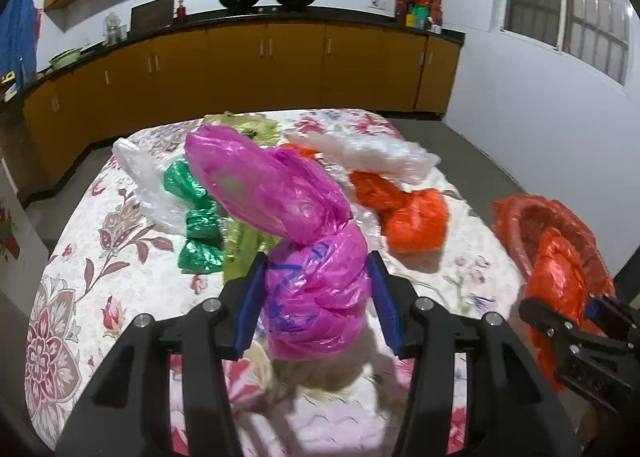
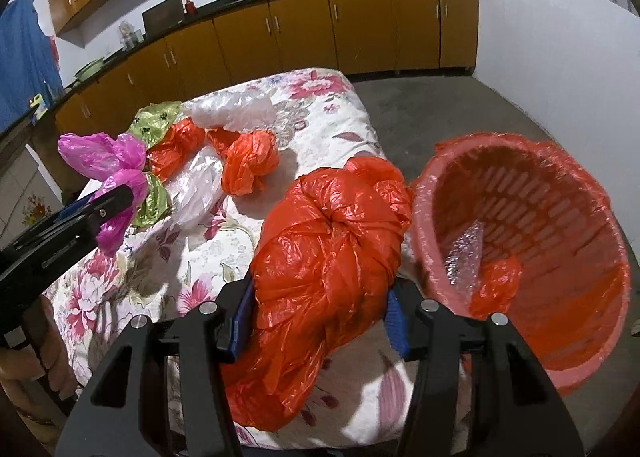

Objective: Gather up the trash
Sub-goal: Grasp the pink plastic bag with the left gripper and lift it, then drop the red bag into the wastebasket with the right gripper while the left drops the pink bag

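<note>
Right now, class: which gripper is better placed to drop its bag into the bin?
Right gripper: its orange bag sits just beside the bin. The left gripper, with the pink bag, is farther off.

Blue print is seen on the pink plastic bag (image 1: pixel 316 281), at about six o'clock of the left wrist view, running in strokes across the crumpled lower knot. The marks are creased and broken by folds, so no word or number can be made out; they may be printed characters. No other text, label or brand can be read in either view.
</note>
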`<state>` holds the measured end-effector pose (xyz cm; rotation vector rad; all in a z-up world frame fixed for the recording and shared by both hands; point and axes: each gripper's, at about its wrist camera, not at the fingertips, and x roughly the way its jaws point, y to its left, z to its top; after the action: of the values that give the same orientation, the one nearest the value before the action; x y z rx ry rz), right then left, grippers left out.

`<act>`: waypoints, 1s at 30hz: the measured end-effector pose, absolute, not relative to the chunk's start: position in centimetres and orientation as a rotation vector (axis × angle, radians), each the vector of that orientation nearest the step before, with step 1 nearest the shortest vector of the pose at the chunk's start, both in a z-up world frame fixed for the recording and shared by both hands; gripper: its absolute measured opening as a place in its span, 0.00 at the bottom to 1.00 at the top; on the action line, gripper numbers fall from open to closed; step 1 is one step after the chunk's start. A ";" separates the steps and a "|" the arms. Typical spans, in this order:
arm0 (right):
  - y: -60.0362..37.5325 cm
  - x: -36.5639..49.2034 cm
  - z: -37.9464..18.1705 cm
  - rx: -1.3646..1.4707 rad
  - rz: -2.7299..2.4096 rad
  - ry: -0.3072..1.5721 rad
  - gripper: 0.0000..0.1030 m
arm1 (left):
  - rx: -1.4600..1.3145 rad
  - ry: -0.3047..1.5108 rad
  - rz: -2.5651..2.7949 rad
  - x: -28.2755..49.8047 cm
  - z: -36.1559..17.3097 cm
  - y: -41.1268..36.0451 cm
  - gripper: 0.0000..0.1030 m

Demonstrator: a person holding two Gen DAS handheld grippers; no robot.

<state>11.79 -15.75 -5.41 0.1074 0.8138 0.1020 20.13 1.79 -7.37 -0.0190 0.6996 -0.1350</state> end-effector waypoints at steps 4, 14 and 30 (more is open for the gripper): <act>-16.8 11.0 -4.8 0.099 0.078 0.795 0.53 | -0.008 0.689 -0.181 19.1 -6.8 0.6 0.48; -23.1 9.5 -3.2 0.148 -0.075 0.739 0.52 | 0.006 0.666 -0.313 17.6 -5.0 -3.9 0.48; -31.1 8.9 -0.9 0.216 -0.219 0.662 0.52 | 0.040 0.634 -0.527 17.6 -2.7 -13.3 0.48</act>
<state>8.86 -31.06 -0.94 0.2156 0.6617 -0.2190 17.64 -13.33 -2.70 0.0402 0.6337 -0.5273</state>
